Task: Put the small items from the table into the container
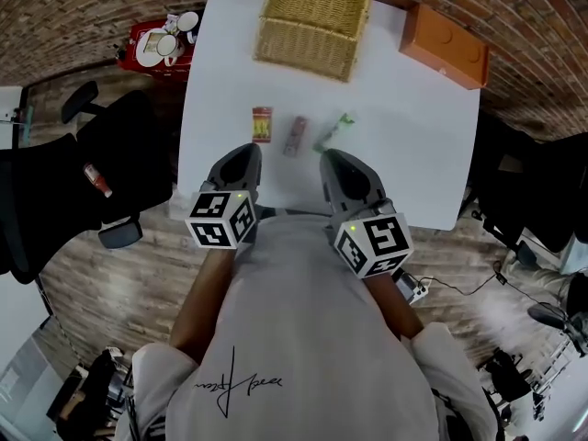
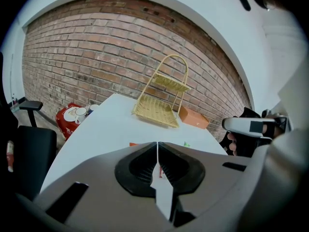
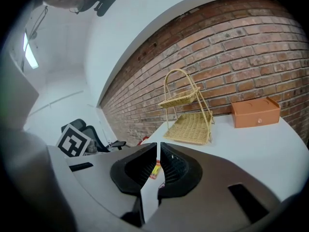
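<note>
Three small items lie in a row on the white table (image 1: pixel 404 145): a red and yellow packet (image 1: pixel 262 124), a pinkish packet (image 1: pixel 295 135) and a green wrapper (image 1: pixel 333 131). The two-tier wicker basket (image 1: pixel 312 16) stands at the far edge. My left gripper (image 1: pixel 250 151) hovers just short of the red packet, jaws shut and empty. My right gripper (image 1: pixel 329 158) hangs close to the green wrapper, also shut and empty. From the left gripper (image 2: pixel 157 144) the basket (image 2: pixel 161 100) lies straight ahead. Through the right gripper's (image 3: pixel 159 146) jaws a sliver of the yellow packet (image 3: pixel 155 169) shows.
An orange box (image 1: pixel 444 44) sits at the table's far right corner, right of the basket. A red box with cups (image 1: pixel 156 44) stands off the table's left side. A black office chair (image 1: pixel 92 173) is at the left, near the front edge.
</note>
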`<move>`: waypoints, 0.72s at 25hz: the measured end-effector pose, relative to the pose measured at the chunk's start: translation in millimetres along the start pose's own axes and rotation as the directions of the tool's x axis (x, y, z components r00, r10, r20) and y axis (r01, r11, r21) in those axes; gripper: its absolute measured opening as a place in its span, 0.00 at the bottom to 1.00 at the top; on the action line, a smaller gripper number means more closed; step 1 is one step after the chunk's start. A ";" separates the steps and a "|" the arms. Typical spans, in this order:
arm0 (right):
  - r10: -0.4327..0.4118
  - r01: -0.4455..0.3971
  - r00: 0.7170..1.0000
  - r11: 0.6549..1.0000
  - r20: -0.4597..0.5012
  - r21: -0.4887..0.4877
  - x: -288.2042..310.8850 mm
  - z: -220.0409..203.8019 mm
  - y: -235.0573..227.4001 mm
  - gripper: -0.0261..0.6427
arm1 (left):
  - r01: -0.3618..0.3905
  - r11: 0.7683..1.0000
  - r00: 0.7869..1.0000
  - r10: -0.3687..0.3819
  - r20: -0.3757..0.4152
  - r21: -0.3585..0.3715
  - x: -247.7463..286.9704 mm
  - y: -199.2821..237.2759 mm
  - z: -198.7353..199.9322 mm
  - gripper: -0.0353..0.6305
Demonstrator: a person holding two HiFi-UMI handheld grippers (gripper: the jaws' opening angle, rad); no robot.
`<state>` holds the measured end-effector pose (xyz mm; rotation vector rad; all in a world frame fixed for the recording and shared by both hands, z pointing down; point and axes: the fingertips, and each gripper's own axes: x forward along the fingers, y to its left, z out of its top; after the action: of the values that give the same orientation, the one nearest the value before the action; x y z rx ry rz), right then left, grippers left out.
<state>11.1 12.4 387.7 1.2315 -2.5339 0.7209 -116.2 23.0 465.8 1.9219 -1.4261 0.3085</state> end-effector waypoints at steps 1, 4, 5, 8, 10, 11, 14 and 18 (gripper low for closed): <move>-0.005 0.005 1.000 1.000 -0.001 0.003 0.5 -0.4 -0.7 0.07 | 0.001 1.000 1.000 -0.002 -0.008 -0.002 2.1 1.4 -1.0 0.07; -0.018 0.018 1.000 1.000 -0.007 0.008 1.2 -0.4 -3.1 0.07 | 0.009 1.000 0.999 -0.009 -0.034 -0.014 8.9 4.8 -3.9 0.07; -0.024 0.024 1.000 1.000 -0.010 0.009 1.5 -0.4 -4.1 0.07 | 0.011 1.000 0.999 -0.012 -0.041 -0.016 11.3 6.0 -4.1 0.07; -0.042 0.042 0.999 0.999 -0.016 0.012 3.1 -1.2 -7.2 0.07 | 0.013 1.000 0.998 -0.014 -0.059 -0.014 18.2 12.0 -5.3 0.07; -0.056 0.056 0.998 0.998 -0.019 0.015 3.5 -2.0 -9.7 0.07 | 0.013 1.000 0.997 -0.014 -0.073 -0.016 22.7 15.7 -7.8 0.07; -0.062 0.063 0.998 0.998 -0.021 0.016 3.7 -2.3 -10.8 0.07 | 0.013 1.000 0.997 -0.015 -0.082 -0.018 24.8 17.0 -9.2 0.07; -0.075 0.076 0.997 0.997 -0.027 0.022 5.5 -3.2 -11.5 0.07 | 0.016 1.000 0.994 -0.019 -0.110 -0.021 29.2 20.9 -13.2 0.07; -0.086 0.087 0.996 0.996 -0.037 0.031 8.6 -4.2 -14.1 0.07 | 0.014 0.999 0.991 -0.018 -0.134 -0.030 35.1 24.0 -17.0 0.07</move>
<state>16.8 1.4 399.4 1.3176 -2.4327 0.7598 -121.6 5.1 507.6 1.8524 -1.3201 0.4000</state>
